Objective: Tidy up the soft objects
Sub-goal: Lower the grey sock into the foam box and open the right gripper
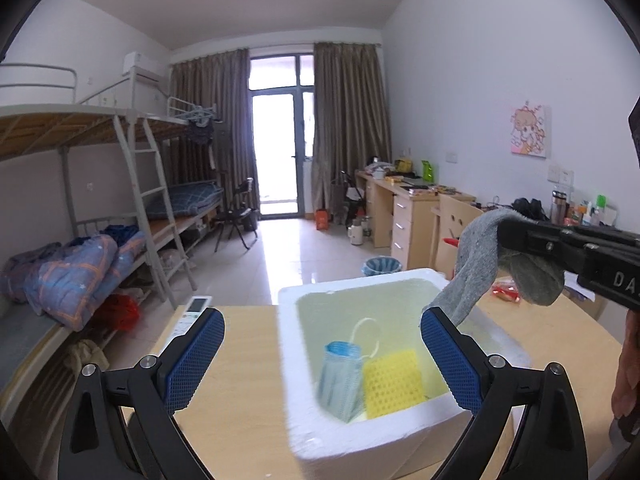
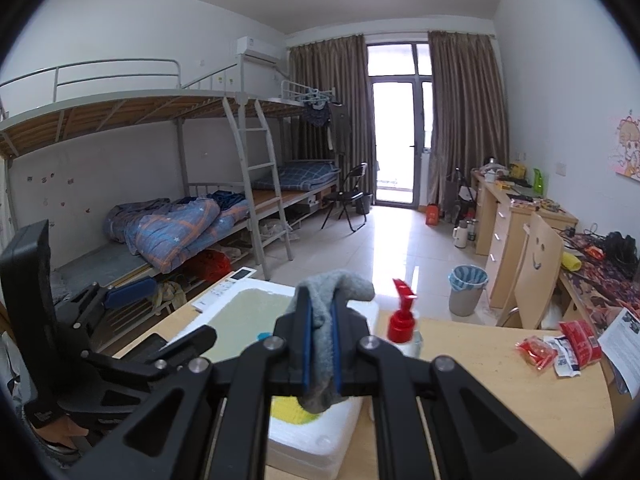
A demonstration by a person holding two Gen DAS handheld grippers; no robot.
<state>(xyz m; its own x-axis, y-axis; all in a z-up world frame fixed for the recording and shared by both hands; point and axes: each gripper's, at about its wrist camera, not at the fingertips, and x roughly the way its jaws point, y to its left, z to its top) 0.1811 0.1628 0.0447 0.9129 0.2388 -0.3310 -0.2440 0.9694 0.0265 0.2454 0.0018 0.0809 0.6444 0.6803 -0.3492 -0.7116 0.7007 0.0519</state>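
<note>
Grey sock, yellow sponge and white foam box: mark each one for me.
grey sock point(image 1: 476, 248), left wrist view, on the hanging middle of the fabric.
yellow sponge point(image 1: 394, 384), left wrist view, on its dotted face.
white foam box point(image 1: 288, 328), left wrist view, on its left rim.

You see a fuzzy grey knit sock point(image 1: 476, 256), a matt white foam box point(image 1: 400, 444), and a smooth pale wood desk point(image 1: 236, 360).

mask point(image 1: 343, 380) and sponge point(image 1: 394, 383) in box point(image 1: 288, 360), on table point(image 1: 232, 360)

My left gripper point(image 1: 322, 354) has its jaws spread wide with nothing between them; my right gripper point(image 2: 321, 322) is clamped tight, both angled slightly downward.
</note>
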